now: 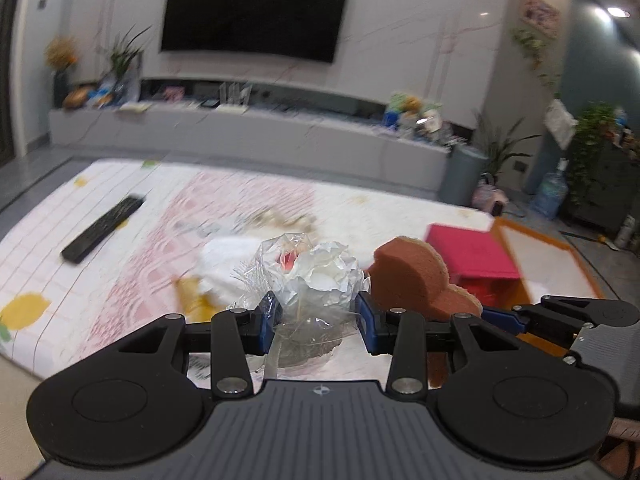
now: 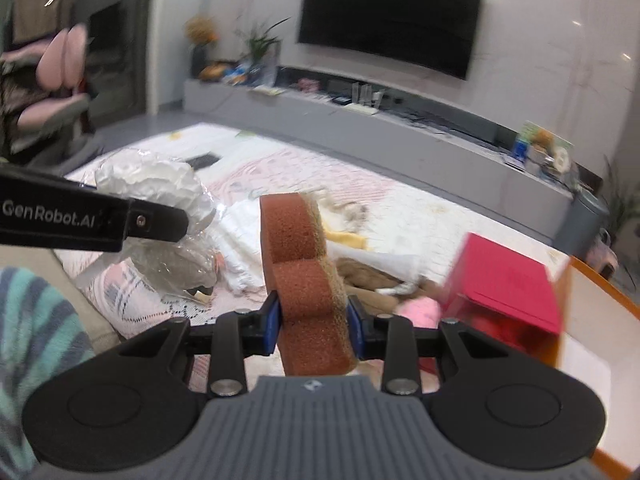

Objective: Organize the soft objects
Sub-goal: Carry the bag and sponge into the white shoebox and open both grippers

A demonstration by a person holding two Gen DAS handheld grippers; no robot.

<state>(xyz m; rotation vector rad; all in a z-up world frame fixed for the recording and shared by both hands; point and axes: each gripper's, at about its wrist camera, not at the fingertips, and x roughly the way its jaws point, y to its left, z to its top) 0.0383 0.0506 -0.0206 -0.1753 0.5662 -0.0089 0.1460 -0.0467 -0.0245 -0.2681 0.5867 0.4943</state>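
My left gripper (image 1: 318, 320) is clamped on a crumpled clear plastic bag (image 1: 308, 276), blue pads pressing its lower folds from both sides. The bag is glossy and wrinkled, white stuff bunched inside, a small pink-red patch showing near its top. It hangs above the table, clear of the cloth.

My right gripper (image 2: 312, 324) is clamped on a rust-brown figure-eight sponge (image 2: 304, 276). The sponge stands on edge between the pads: open-pored brown foam on the left face, a thinner tan scouring layer on the right face, two rounded lobes with a pinched waist. The upper lobe rises well above the fingers. From the left wrist view the same sponge sits just right of the bag, nearly touching it.

Below both: a table covered with a white and pink patterned cloth (image 1: 132, 264) with yellow lemon prints. On it, a loose heap of soft things, including a white fabric piece (image 2: 240, 252), something yellow, and a tan fuzzy item, blurred, so I cannot tell more. A black remote control (image 1: 104, 228) lies far left on the cloth. A red box (image 1: 472, 256) sits at the right edge, beside an orange-rimmed white tray (image 1: 548, 256).

Near left in the right wrist view, a teal and grey striped sleeve (image 2: 36, 328).
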